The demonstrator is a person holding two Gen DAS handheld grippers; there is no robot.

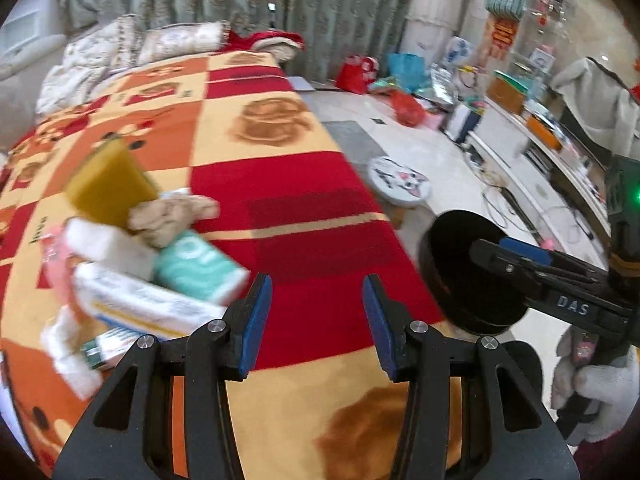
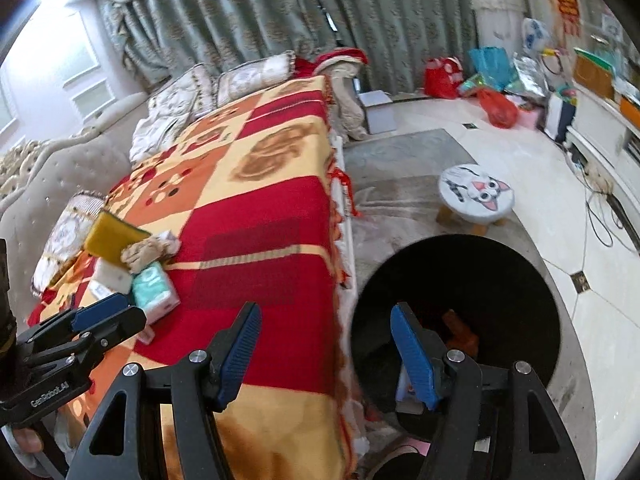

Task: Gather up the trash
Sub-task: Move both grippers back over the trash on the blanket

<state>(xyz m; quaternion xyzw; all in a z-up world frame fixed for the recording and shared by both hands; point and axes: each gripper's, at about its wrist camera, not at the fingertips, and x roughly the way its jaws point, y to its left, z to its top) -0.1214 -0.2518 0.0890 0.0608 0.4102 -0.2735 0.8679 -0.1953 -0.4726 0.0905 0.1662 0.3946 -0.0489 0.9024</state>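
Observation:
A heap of trash lies on the red and yellow blanket (image 1: 304, 208): a yellow sponge (image 1: 108, 184) (image 2: 112, 236), crumpled brown paper (image 1: 172, 216) (image 2: 148, 252), a teal tissue pack (image 1: 200, 268) (image 2: 154, 288), a white block (image 1: 108, 248) and a white box (image 1: 148, 304). My left gripper (image 1: 317, 284) (image 2: 128, 308) hovers open just right of the heap, with nothing between its fingers. My right gripper (image 2: 326, 312) (image 1: 492, 246) is open and empty, straddling the bed edge and the black bin (image 2: 480, 264) (image 1: 460, 280) on the floor. An orange scrap (image 2: 460, 328) lies in the bin.
A round cat-face stool (image 2: 476, 194) (image 1: 400, 180) stands on the floor beyond the bin. Red and blue bags (image 2: 498, 108) pile up by the curtains. Pillows (image 2: 240, 76) sit at the bed's far end. A white cabinet (image 2: 600, 140) with cables lines the right wall. A gloved hand (image 1: 592, 392) holds the right gripper.

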